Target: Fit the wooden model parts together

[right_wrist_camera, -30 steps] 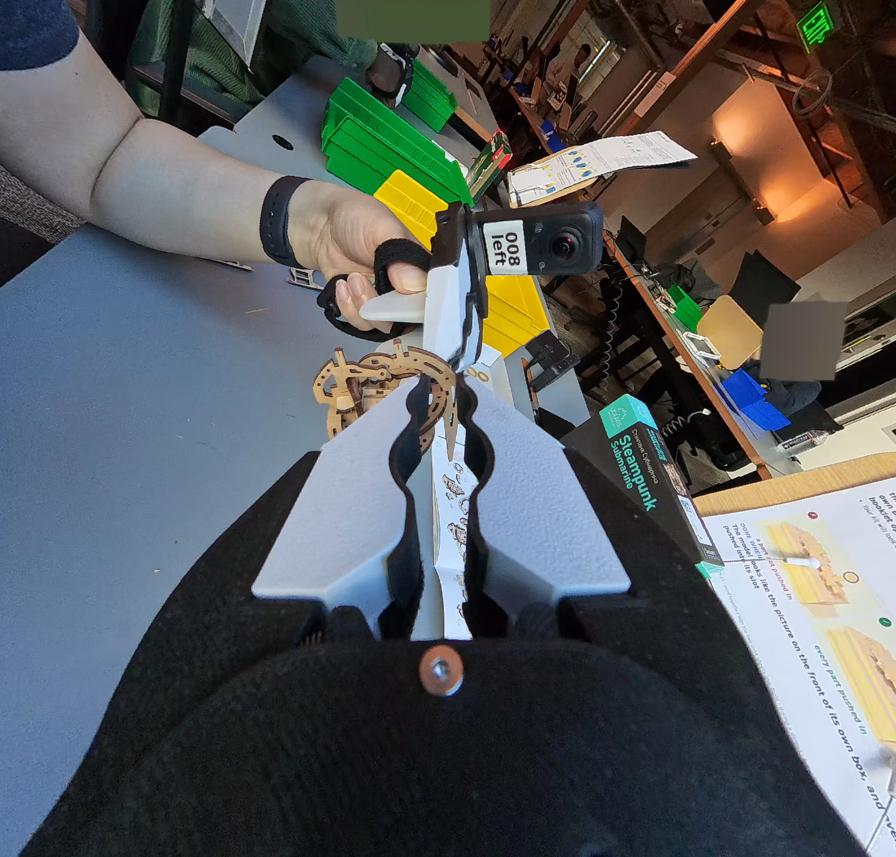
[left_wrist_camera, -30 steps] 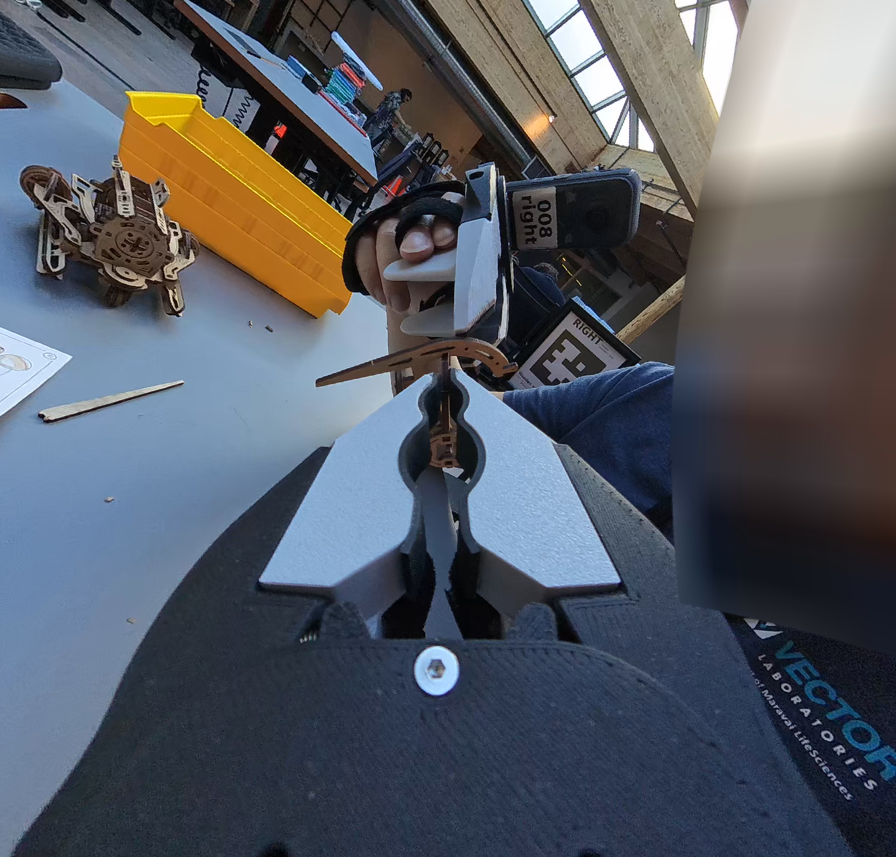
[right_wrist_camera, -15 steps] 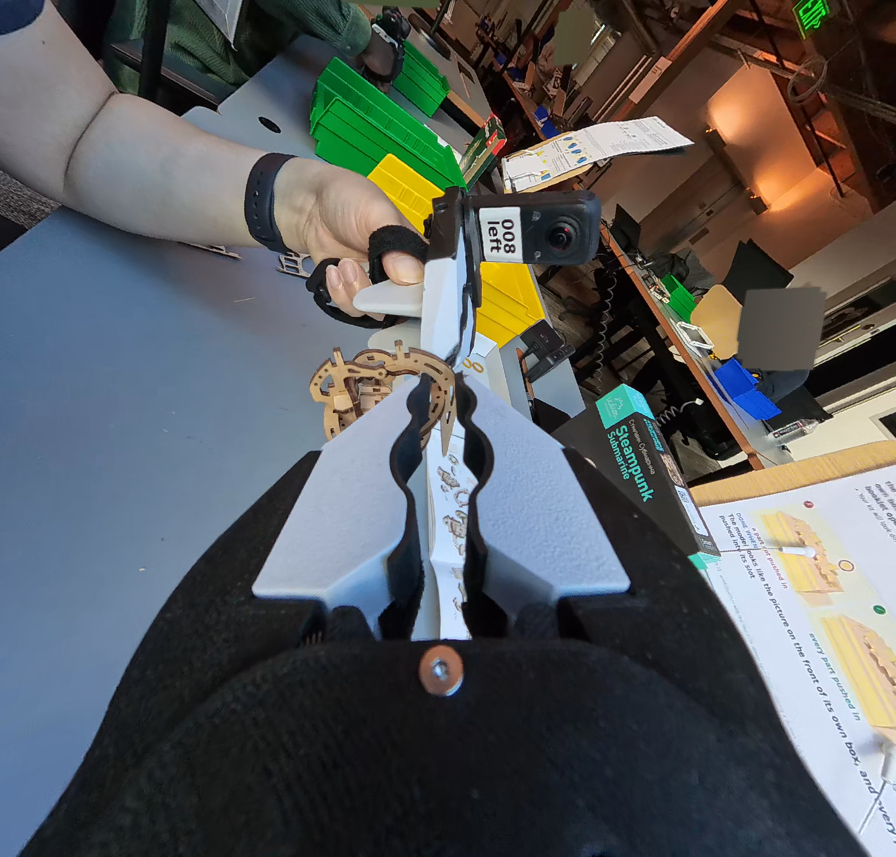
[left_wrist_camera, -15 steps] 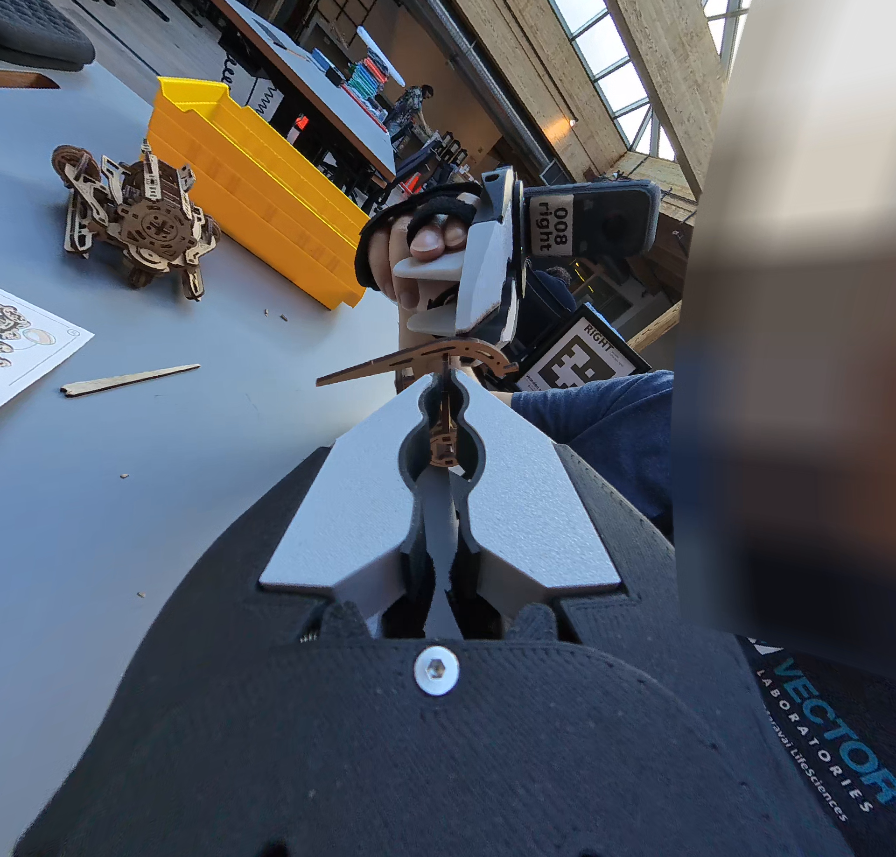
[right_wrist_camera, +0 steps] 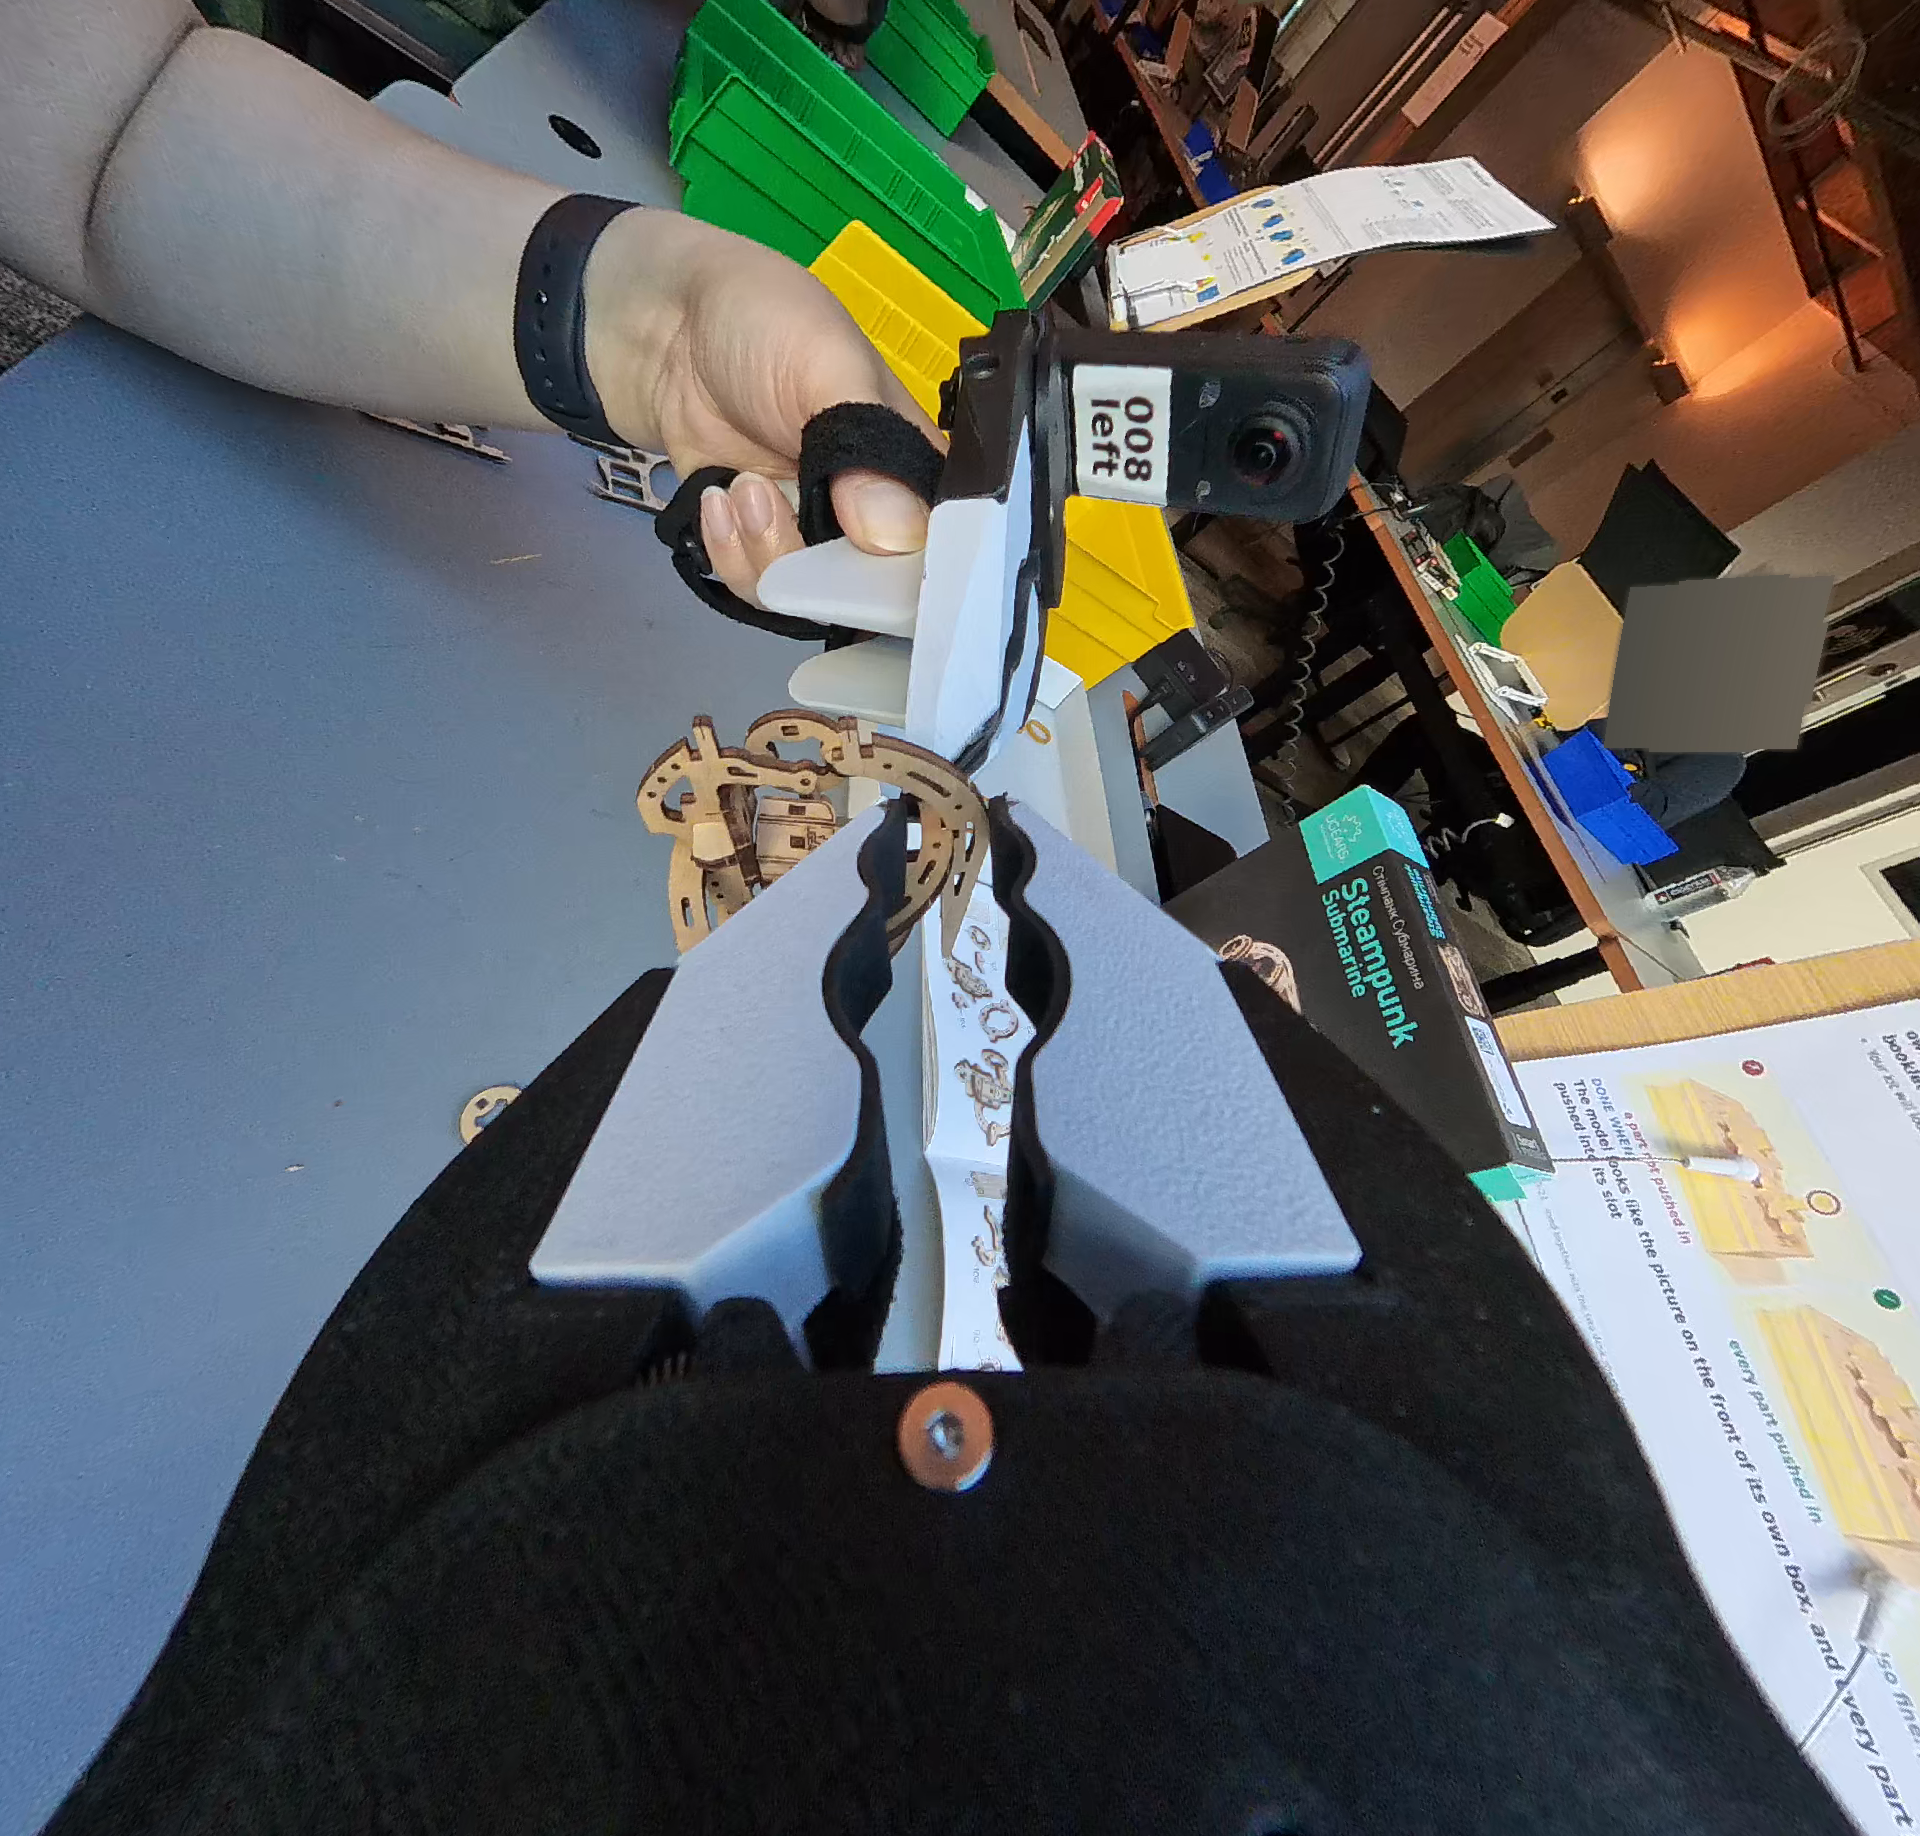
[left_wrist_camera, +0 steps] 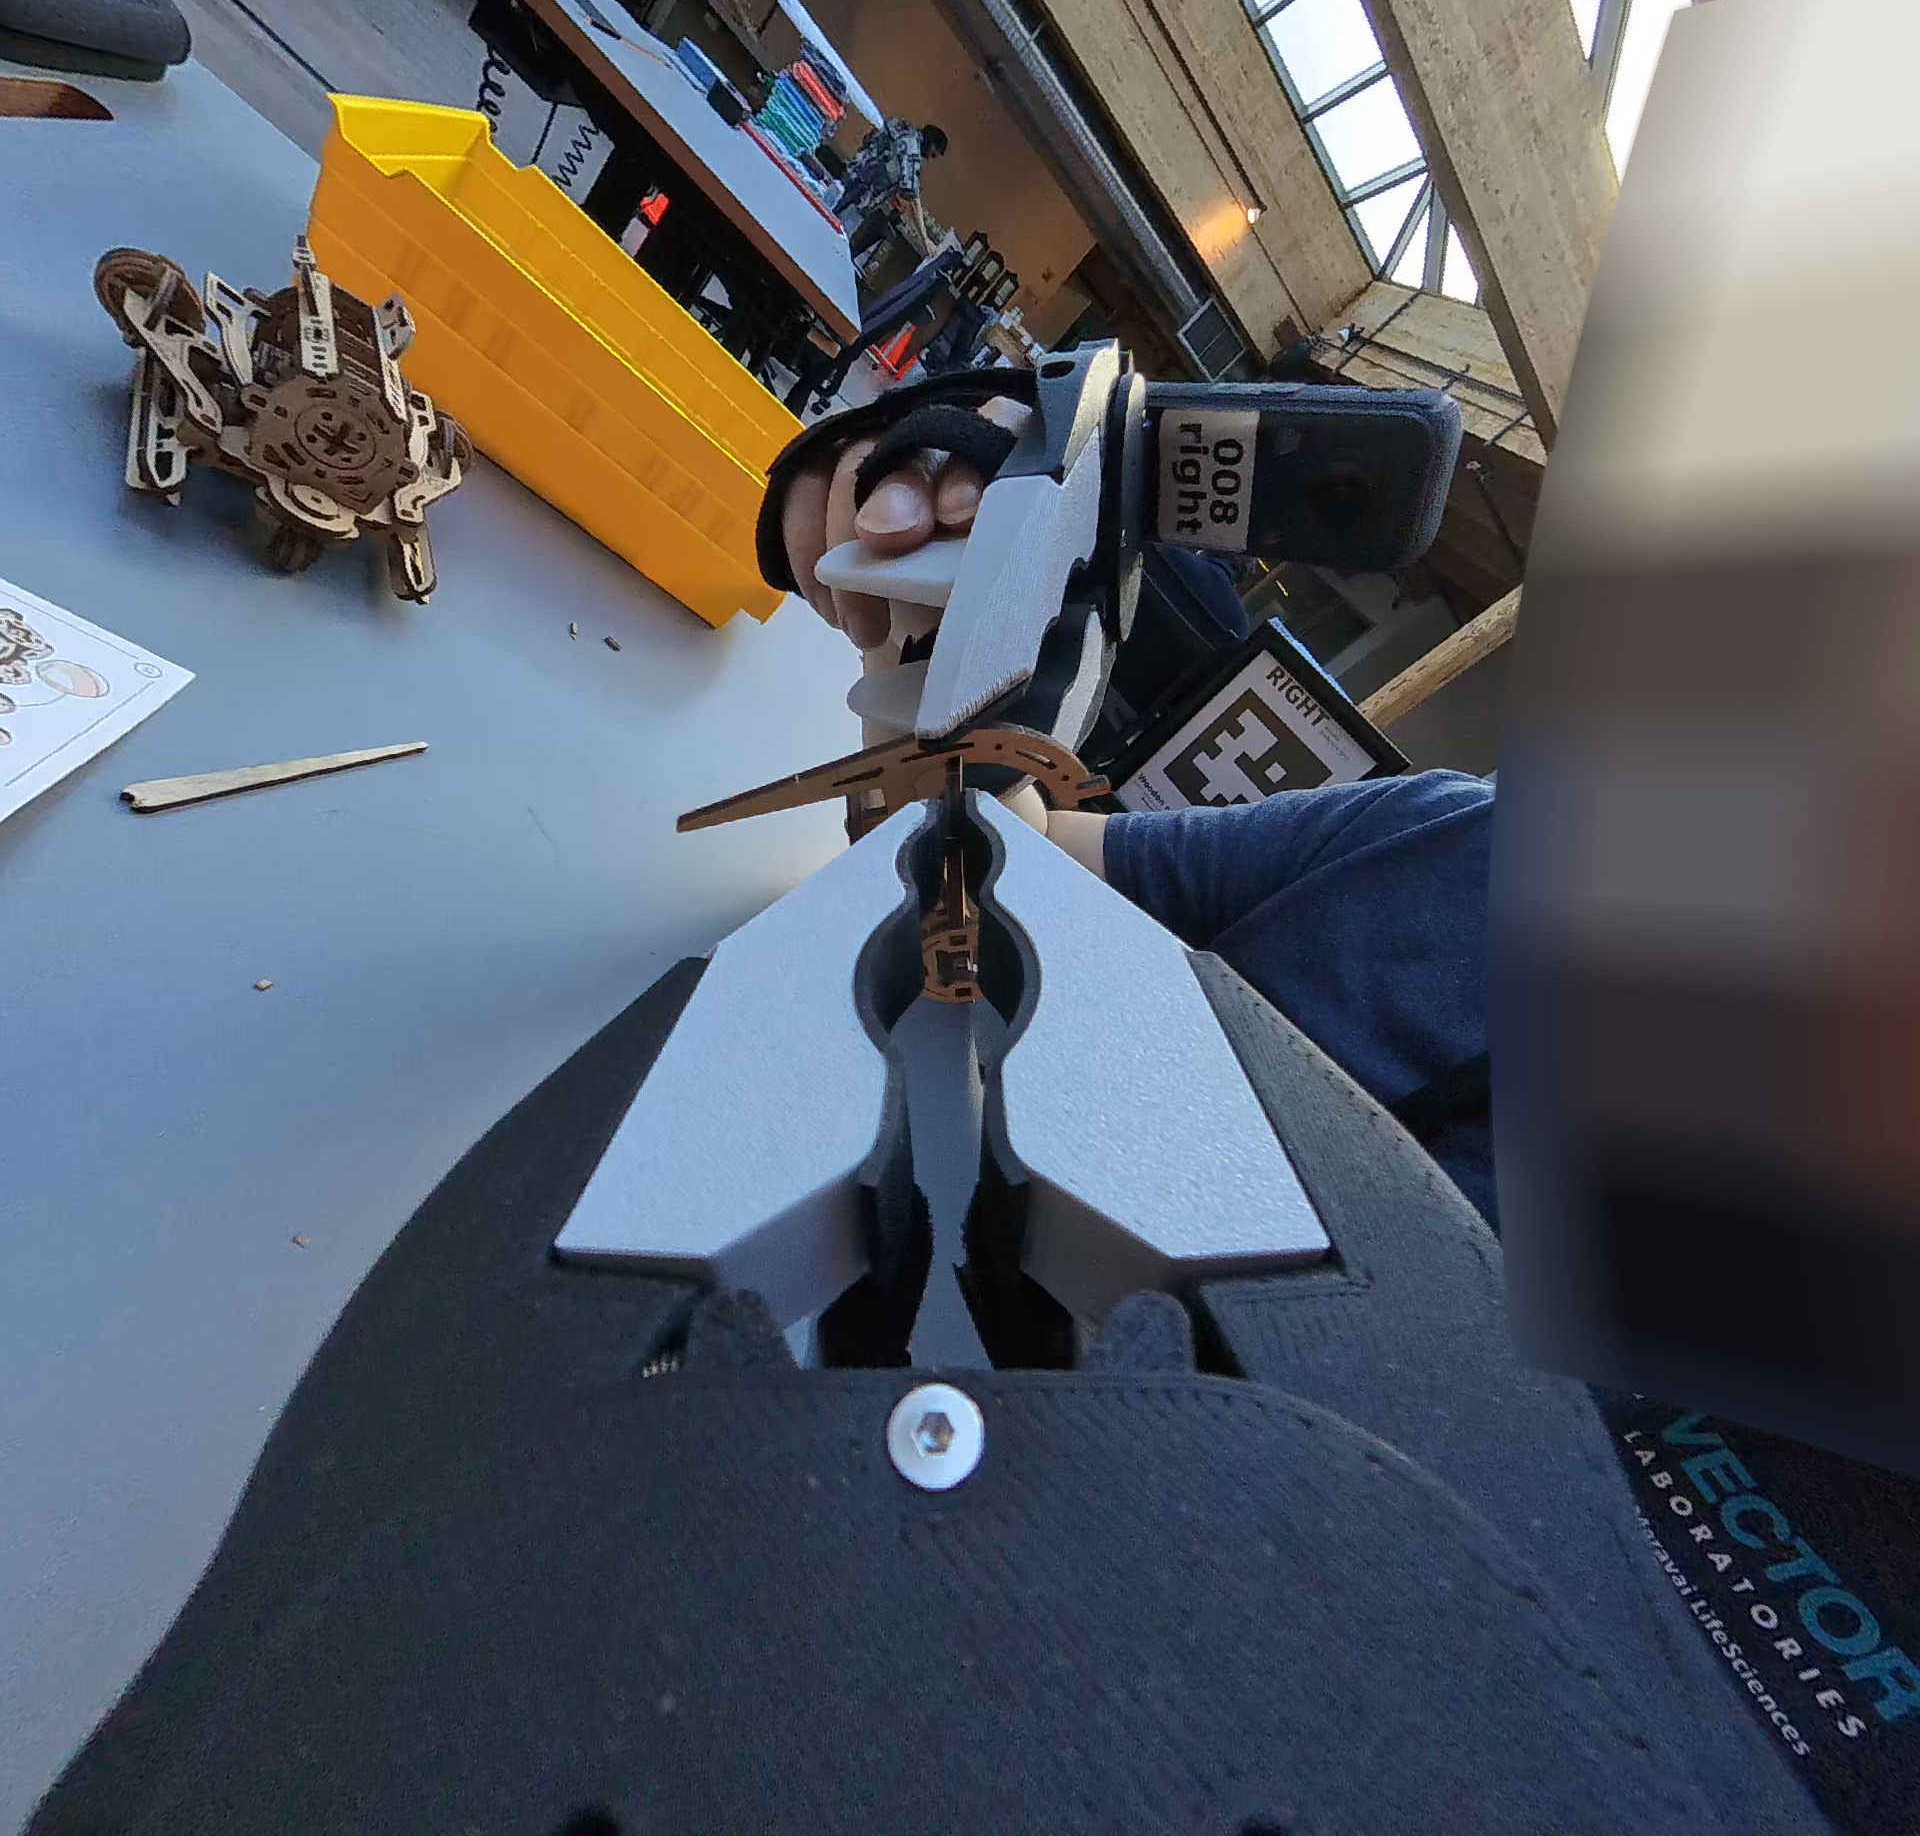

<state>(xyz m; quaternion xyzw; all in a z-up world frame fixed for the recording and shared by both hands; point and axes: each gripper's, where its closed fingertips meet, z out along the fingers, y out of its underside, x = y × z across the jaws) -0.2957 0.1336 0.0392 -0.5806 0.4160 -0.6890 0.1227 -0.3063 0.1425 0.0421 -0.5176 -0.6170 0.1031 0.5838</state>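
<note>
**Both grippers on the same little wooden assembly, mid-air**

Grey tabletop (left_wrist_camera: 312, 955) everywhere, workshop behind it with skylights and timber beams.

So I've got my left gripper (left_wrist_camera: 951, 810) squeezed tight on a thin laser-cut wooden piece (left_wrist_camera: 948, 939), which stands edge-on in the narrow gap between the grey fingers (left_wrist_camera: 758, 1048). That piece meets a flat curved wooden part (left_wrist_camera: 894, 763) with a long pointed tail, lying crosswise just above my fingertips. From the left wrist view my right gripper (left_wrist_camera: 971, 721) comes down onto that curved part from above, and its tips look pressed together on it.

From the right wrist view it's less clear. The right gripper's fingers (right_wrist_camera: 727, 1059) have a visible gap lower down, and the curved slotted arc (right_wrist_camera: 935, 830) sits at the tips against the left-hand pad. I can't tell from here alone how hard it's pinched. The rest of the small wooden assembly (right_wrist_camera: 727, 830) hangs off to the left of the arc, above the table. My left gripper (right_wrist_camera: 977, 747) reaches into it from above.

Other stuff lying around: a bigger finished wooden model (left_wrist_camera: 281, 415) next to a yellow plastic bin (left_wrist_camera: 540, 332), a loose wooden sliver (left_wrist_camera: 270, 776), a printed instruction sheet (left_wrist_camera: 62, 685), a dark box with teal trim (right_wrist_camera: 1392, 965), and green bins (right_wrist_camera: 831, 145) farther back.
</note>
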